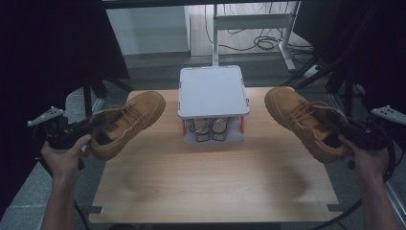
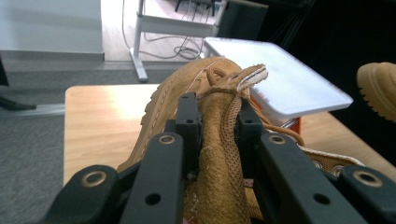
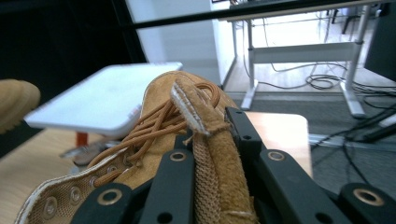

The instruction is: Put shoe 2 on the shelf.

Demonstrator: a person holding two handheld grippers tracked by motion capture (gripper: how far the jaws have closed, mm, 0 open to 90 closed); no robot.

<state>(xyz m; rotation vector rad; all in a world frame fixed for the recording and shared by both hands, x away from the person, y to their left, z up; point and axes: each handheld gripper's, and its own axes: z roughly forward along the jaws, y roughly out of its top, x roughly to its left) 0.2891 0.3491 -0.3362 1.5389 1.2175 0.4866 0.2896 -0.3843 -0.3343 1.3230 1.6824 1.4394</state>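
Observation:
Two tan suede lace-up boots hang above a wooden table [image 1: 215,191], toes pointing away from me. My left gripper [image 1: 98,123] is shut on the heel collar of the left boot [image 1: 127,120]. In the left gripper view the black jaws of that gripper [image 2: 217,116] pinch the collar of the left boot [image 2: 168,98] from both sides. My right gripper [image 1: 337,125] is shut on the collar of the right boot [image 1: 301,117]. The right gripper view shows this gripper [image 3: 210,126] clamping the collar of the right boot [image 3: 159,93], laces to its left.
A white two-level rack [image 1: 213,91] stands at the table's far middle, with a pair of grey shoes [image 1: 208,129] on its lower level. Behind the table are a desk frame [image 1: 249,21] and floor cables [image 1: 265,43]. Dark curtains hang on both sides.

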